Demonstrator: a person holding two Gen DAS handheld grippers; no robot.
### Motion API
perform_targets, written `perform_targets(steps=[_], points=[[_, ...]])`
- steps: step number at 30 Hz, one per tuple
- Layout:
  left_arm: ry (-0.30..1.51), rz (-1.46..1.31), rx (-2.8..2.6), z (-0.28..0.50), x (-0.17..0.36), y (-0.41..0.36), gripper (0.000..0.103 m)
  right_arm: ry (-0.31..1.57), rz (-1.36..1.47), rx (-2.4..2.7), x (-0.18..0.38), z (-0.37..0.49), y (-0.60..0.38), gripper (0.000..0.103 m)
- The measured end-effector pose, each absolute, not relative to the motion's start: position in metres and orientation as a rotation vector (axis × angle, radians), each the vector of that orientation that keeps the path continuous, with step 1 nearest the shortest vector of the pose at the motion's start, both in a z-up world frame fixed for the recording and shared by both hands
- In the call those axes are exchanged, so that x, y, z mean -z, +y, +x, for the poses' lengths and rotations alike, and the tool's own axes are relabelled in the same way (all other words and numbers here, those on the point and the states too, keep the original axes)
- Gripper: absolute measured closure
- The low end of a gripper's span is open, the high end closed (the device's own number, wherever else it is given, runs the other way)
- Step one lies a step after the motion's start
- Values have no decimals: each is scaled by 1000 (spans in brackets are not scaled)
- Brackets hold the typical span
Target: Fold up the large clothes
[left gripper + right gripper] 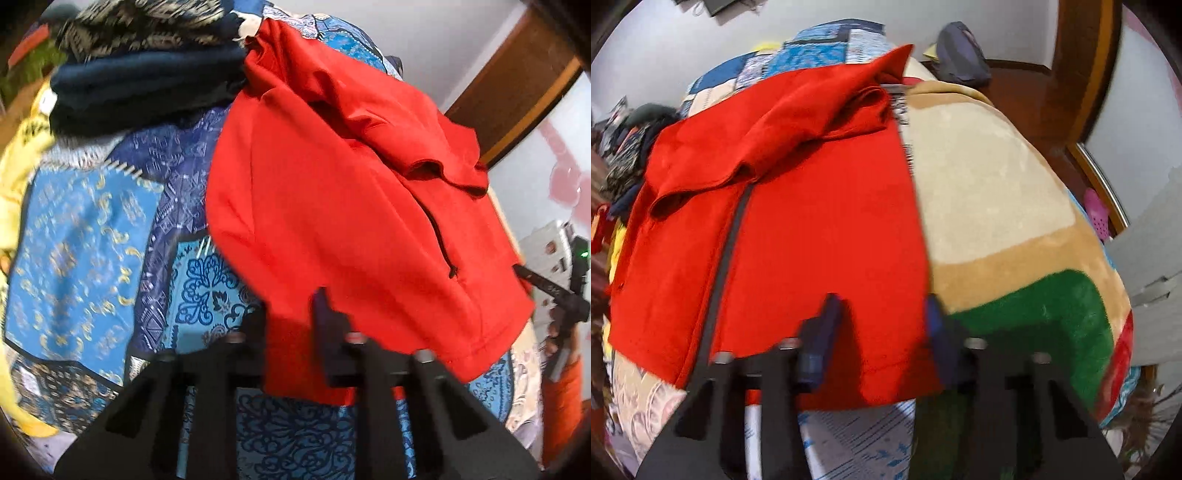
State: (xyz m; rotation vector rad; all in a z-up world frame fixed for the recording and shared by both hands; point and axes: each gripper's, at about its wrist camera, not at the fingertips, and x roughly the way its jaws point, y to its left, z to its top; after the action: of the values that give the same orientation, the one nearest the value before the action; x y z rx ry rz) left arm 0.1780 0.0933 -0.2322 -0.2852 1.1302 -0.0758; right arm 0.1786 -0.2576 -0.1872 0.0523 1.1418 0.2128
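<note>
Grippers at work: I have the left gripper (290,310) pinching the red hoodie's (332,206) hem at six o'clock, and the right gripper (882,314) astride its other corner, pads apparently gripping. Hoodie lies flat on the patterned bedspread (81,229).

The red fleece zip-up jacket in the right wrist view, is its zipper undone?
No, the red fleece zip-up jacket lies with its dark zipper closed along the front.
</note>
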Motion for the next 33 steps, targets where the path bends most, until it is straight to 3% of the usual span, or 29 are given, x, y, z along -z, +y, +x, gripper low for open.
perform_targets(steps=[3,10,17,20,21,23,27,31,33], points=[[1115,-267,100,183,225,79,97,1126,78,-225,179,174,-261,88],[1004,-294,169,182,189,91,97,1111,169,-315,163,176,-262,87],[1014,-354,180,179,184,106,96,1196,162,-308,195,183,-258,78],[1101,-390,152,178,208,113,94,1201,163,-338,195,184,-259,62],[1137,-420,142,178,220,116,92,1206,149,-339,196,184,-257,50],[1165,-475,134,177,235,121,91,1216,128,-339,199,188,-255,50],[1136,-535,140,175,235,127,91,1188,140,-340,194,187,-256,77],[1125,-466,166,175,221,120,92,1142,112,-355,183,183,-251,90],[1109,-435,188,179,209,114,95,1103,60,-344,173,183,-244,91]])
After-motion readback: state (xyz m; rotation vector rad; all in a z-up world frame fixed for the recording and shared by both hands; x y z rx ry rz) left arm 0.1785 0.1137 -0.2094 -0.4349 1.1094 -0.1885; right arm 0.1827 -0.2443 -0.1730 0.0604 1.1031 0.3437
